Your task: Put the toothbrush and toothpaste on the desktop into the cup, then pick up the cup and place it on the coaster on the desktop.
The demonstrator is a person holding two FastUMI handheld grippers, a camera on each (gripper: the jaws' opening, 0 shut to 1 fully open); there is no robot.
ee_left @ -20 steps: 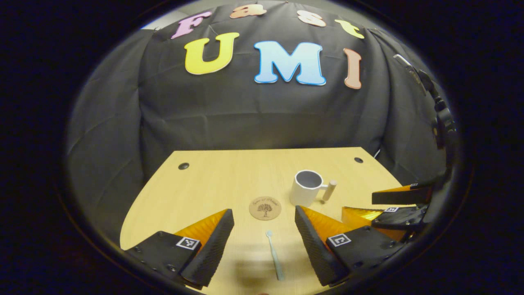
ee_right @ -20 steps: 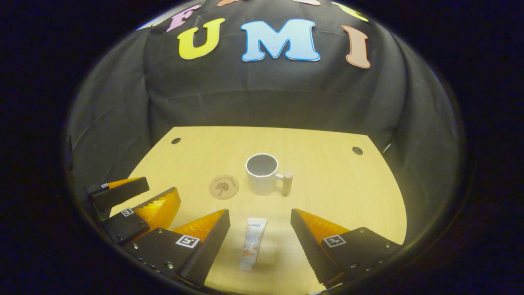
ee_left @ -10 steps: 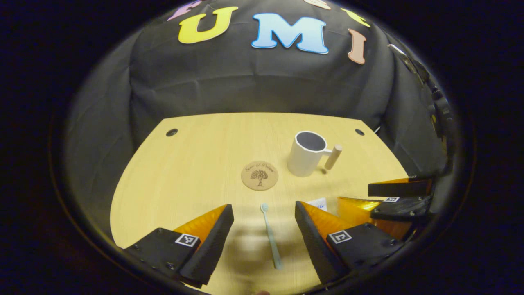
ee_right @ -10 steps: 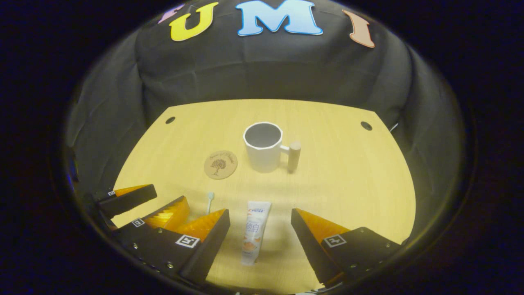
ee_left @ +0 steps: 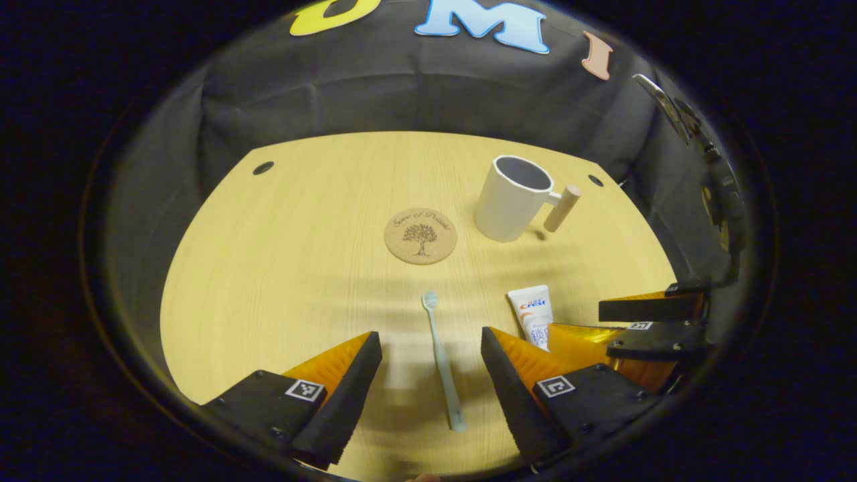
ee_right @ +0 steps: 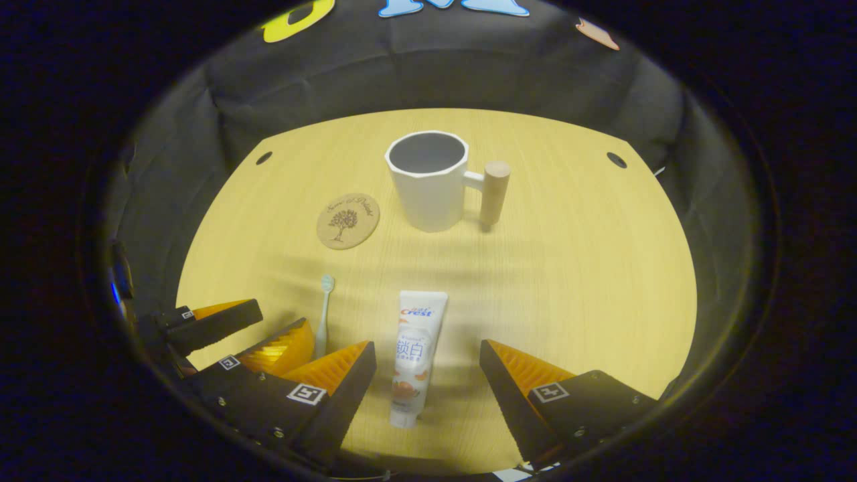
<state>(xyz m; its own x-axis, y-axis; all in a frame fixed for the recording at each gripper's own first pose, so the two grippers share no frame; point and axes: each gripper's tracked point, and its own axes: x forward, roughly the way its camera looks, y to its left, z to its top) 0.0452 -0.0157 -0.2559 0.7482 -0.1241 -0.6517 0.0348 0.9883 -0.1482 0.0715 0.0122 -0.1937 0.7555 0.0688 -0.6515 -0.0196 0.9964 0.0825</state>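
the toothpaste (ee_right: pixel 413 357) is seen whole in the right gripper view, half hidden in the left. the toothbrush (ee_left: pixel 442 360) lies between the wide-open left gripper (ee_left: pixel 428 395); the right gripper (ee_right: pixel 425 395), wide open, straddles the toothpaste untouched. cup (ee_right: pixel 430 179) and coaster (ee_right: pixel 347 221) sit farther off.

Toothpaste (ee_right: pixel 415 355), lower centre of right gripper view: brand logo at upper end of tube, two large characters below it, small print under those. Same logo on toothpaste (ee_left: pixel 533 314) at lower right of left gripper view.

Coaster (ee_left: pixel 420 235), centre of left gripper view: one cursive line arched over tree drawing, too fine to make out; same on coaster (ee_right: pixel 347 221), left of centre.

Square black-and-white markers (ee_left: pixel 304 390) on fingers of left gripper (ee_left: pixel 428 335); same kind of markers (ee_right: pixel 307 393) on right gripper (ee_right: pixel 427 345).
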